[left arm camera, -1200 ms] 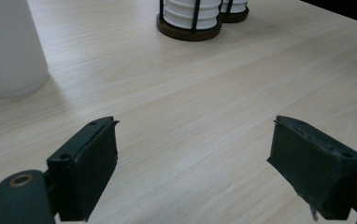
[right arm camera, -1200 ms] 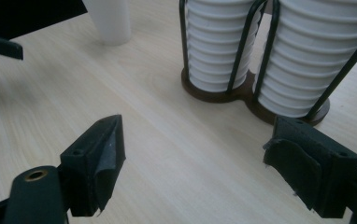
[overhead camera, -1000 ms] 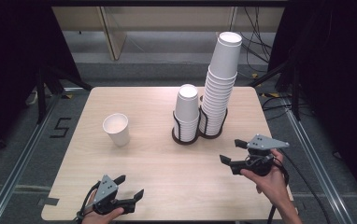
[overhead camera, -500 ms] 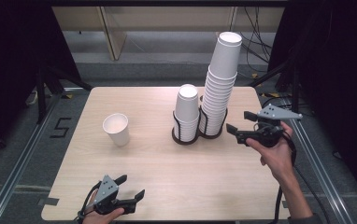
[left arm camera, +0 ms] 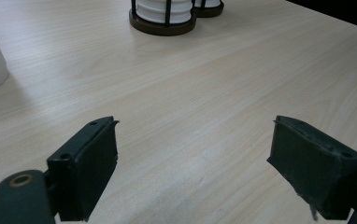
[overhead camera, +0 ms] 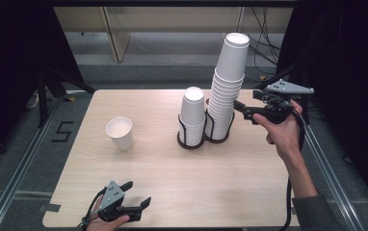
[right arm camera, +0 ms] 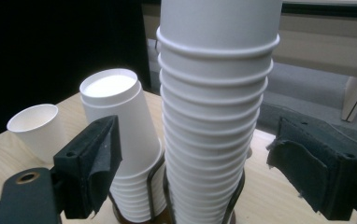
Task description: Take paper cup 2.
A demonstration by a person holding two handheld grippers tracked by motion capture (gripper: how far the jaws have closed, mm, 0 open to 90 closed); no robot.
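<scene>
1. High view: the right gripper [overhead camera: 240,108] is raised level with the middle of the tall stack [overhead camera: 226,89], its jaws spread and just beside the cups, probably lined up to take cups off the top. The stack sits upside down in a wire holder [overhead camera: 205,136] that keeps it upright; a short stack [overhead camera: 192,113] fills the holder's other ring. One loose cup [overhead camera: 120,133] stands upright, well to the left. The left gripper [overhead camera: 138,197] rests low at the table's [overhead camera: 172,173] near edge, jaws apart, out of the way.

2. Left gripper view: the jaws are released and hold nothing, with bare wood between them.

3. Right gripper view: the jaws gape on either side of the tall stack without touching it.
</scene>
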